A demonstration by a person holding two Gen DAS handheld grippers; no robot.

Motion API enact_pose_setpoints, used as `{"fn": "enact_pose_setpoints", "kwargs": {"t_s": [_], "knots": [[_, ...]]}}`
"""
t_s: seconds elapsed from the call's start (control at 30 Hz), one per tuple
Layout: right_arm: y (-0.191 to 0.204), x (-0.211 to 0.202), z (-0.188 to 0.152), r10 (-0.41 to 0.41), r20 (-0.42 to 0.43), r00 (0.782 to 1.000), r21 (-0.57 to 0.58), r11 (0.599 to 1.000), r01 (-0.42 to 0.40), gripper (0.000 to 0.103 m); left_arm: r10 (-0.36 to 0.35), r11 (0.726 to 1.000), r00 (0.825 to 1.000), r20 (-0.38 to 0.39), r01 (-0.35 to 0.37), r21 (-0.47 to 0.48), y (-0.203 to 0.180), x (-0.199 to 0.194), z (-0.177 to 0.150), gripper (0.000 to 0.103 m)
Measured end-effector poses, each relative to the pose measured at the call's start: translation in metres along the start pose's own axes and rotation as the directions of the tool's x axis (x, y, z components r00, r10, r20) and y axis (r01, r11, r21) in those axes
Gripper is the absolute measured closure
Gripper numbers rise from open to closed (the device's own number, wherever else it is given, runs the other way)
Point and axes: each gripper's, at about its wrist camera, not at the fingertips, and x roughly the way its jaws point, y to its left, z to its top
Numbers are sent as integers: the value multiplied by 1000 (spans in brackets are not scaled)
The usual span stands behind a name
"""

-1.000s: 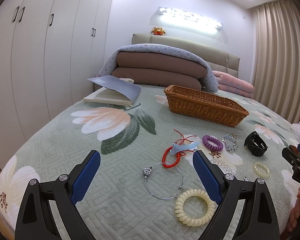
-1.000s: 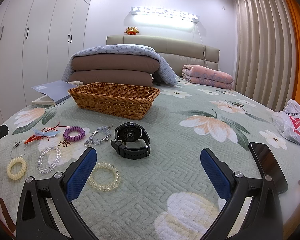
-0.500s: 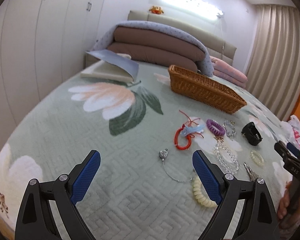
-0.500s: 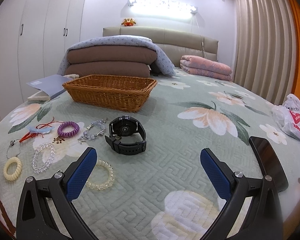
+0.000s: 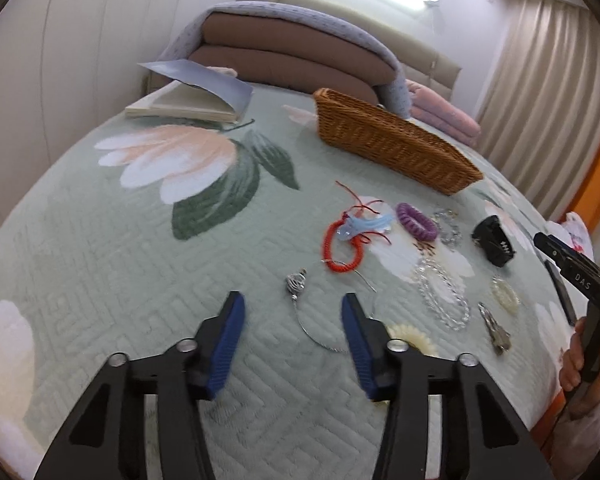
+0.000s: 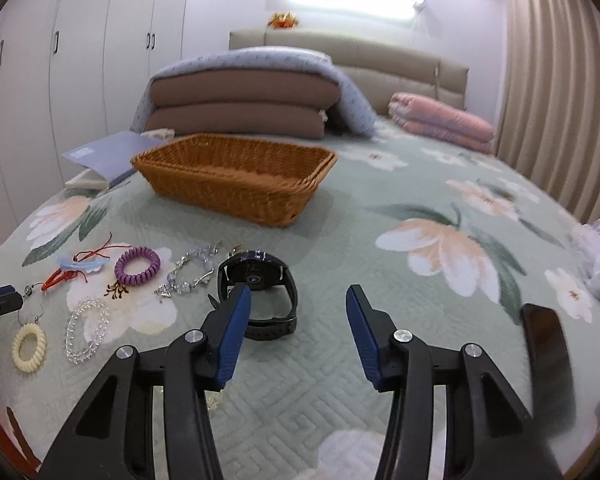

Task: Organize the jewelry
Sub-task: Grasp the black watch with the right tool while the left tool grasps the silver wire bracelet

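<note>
Silver wire bangle (image 5: 320,332) with a heart charm (image 5: 296,282) lies on the quilt (image 5: 100,248) directly ahead of the left gripper (image 5: 292,322), its loop running under the part-open, empty jaws toward the right finger. The right gripper (image 6: 298,316), likewise part-open and empty, has the black watch (image 6: 260,280) just beyond its left finger. The wicker basket (image 6: 236,184) stands well beyond both.

My row: cream spiral hair tie (image 6: 29,346) leftmost, clear bead bracelet (image 6: 85,329) beside, black wristwatch (image 6: 265,294) right; woven wicker basket (image 6: 236,184) behind.
</note>
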Motion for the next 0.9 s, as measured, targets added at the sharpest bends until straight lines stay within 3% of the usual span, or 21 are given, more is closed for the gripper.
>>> {"fn": "enact_pose_setpoints", "kwargs": {"t_s": [0.1, 0.33, 0.43, 0.5, 0.67, 0.77, 0.83, 0.9], "knots": [[-4, 14, 3, 37, -47, 998, 28, 999, -35, 50, -3, 1000, 1000, -8, 3, 1, -2, 4, 3, 54], [-12, 58, 17, 70, -182, 981, 64, 996, -59, 51, 92, 992, 996, -6, -91, 83, -19, 13, 2, 55], [-14, 74, 20, 100, -241, 965, 82, 993, -82, 59, 91, 992, 996, -4, -90, 84, -18, 13, 2, 55], [-11, 84, 19, 113, -275, 955, 82, 992, -94, 71, 83, 993, 996, -5, -83, 79, -16, 13, 2, 55], [-3, 86, 11, 99, -263, 960, 47, 995, -89, 80, 104, 990, 995, -4, -103, 91, -17, 14, 3, 55], [0, 86, 10, 87, -257, 962, 36, 996, -81, 82, 131, 987, 991, -9, -129, 92, -19, 19, 7, 67], [-1, 86, 10, 92, -255, 962, 41, 996, -85, 84, 136, 988, 990, -20, -134, 80, -18, 23, 11, 83], [-2, 85, 10, 99, -251, 963, 46, 995, -90, 85, 128, 989, 991, -28, -125, 75, -17, 25, 12, 92]]}}
